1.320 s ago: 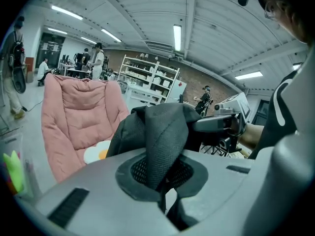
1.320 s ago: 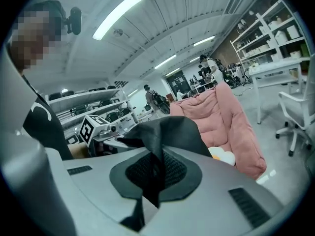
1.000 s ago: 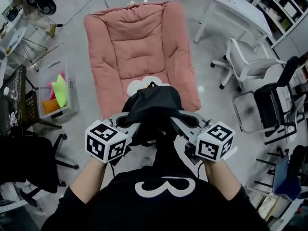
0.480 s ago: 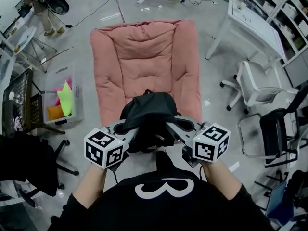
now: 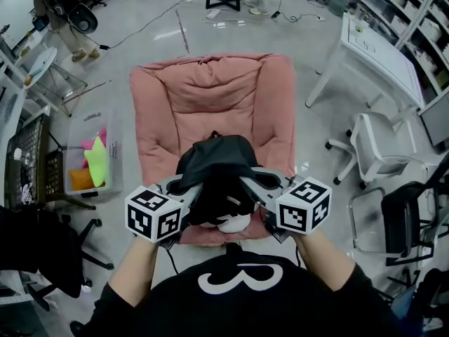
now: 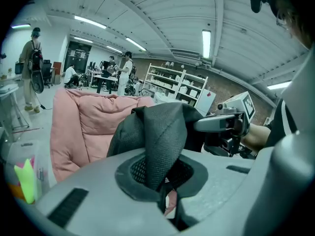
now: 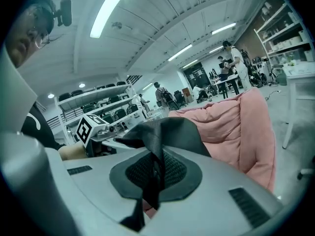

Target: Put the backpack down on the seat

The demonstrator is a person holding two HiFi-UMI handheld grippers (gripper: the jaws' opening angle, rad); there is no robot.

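The grey floor (image 5: pixel 245 41) is shiny. A big, soft pink seat (image 5: pixel 210 97) stands on it in the middle of the frame. At the left, a clear box (image 5: pixel 91 161) with bright things inside sits on the floor. At the right stands a white chair (image 5: pixel 372 149). A white tabletop (image 5: pixel 379 48) is in the upper right.

A black short-sleeved top (image 5: pixel 238 307) with a white curved mark on the chest is worn. The left gripper (image 5: pixel 181 186) and the right gripper (image 5: pixel 251 182) are moulded in grey, and each is topped by a white cube (image 5: pixel 154 216) printed with black square markers. Dark mesh pads (image 6: pixel 132 170) are set into the broad grey fingers (image 6: pixel 98 191). A thin black cable (image 5: pixel 169 260) is seen below the left cube.
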